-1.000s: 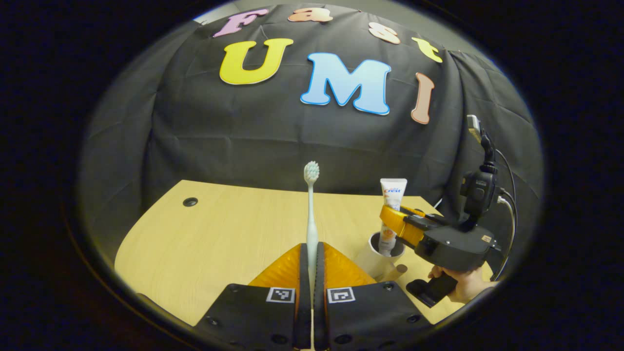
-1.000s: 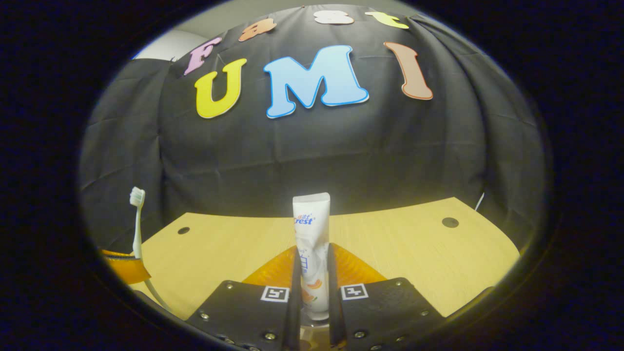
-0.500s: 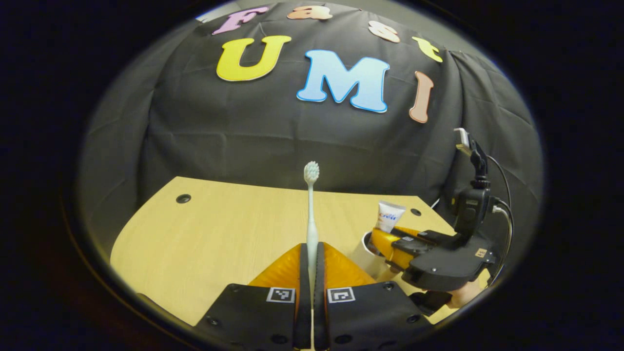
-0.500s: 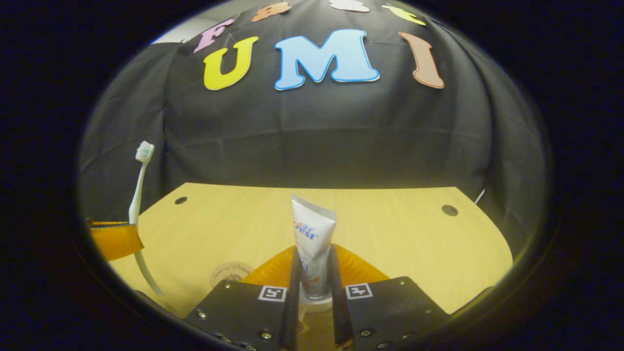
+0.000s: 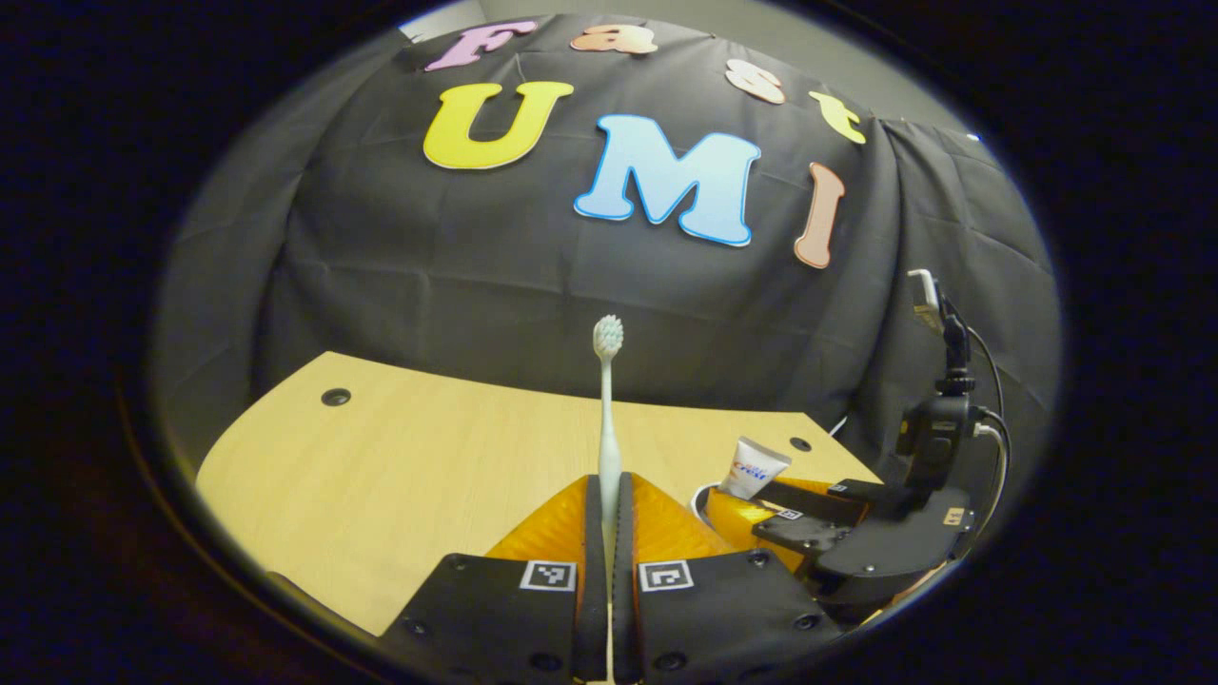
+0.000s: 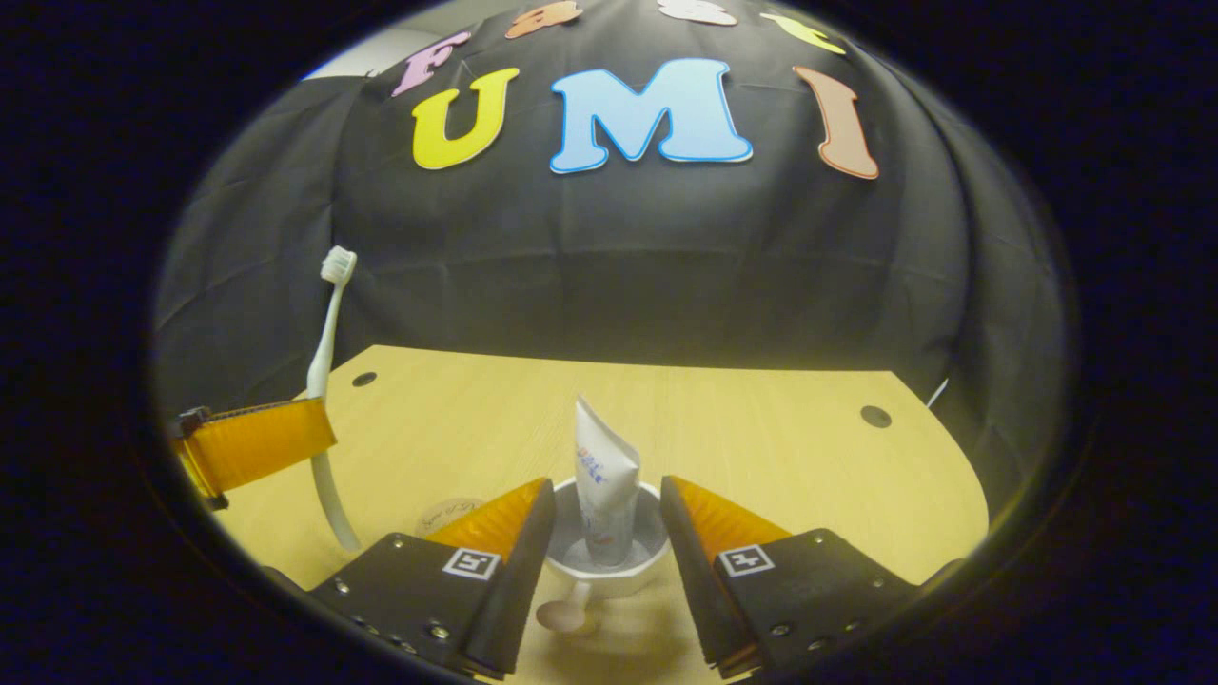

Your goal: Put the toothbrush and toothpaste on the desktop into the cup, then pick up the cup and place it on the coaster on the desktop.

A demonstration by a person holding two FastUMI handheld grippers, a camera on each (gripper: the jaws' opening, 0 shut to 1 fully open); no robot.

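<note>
- Left gripper view: toothbrush (image 5: 607, 404) stood upright, bristles at the top, its handle pinched between the left gripper's (image 5: 607, 533) fingers, which were closed on it with almost no gap. The gripper hung level above the desk (image 5: 400, 476), pointing toward the wall.
- Same view, to the right: toothpaste (image 5: 752, 468) leaned tilted in the cup (image 5: 706, 495), and the right gripper (image 5: 761, 509) sat low around the cup, lying roughly level.
- Risk, as I judge it: the brush is long and held near its lower end, so it could catch the cup's rim or the tube on the way in and tip the cup; the right gripper also sat in its path, so a bump was possible.
- Right gripper view: right gripper (image 6: 599, 542) had its jaws spread wide, one on each side of the cup (image 6: 609, 571), gripping nothing. The toothpaste (image 6: 601, 495) stood cap-down inside the cup, crimped end up, leaning a little.
- Same view, left: the left gripper (image 6: 252, 447) held the toothbrush (image 6: 325, 400) tilted above the desk (image 6: 809, 457).
- A round coaster (image 6: 447, 518) lay on the desk just beside the cup, partly hidden by a finger.
- Risk: the tall tube may shift when the cup is lifted.
</note>
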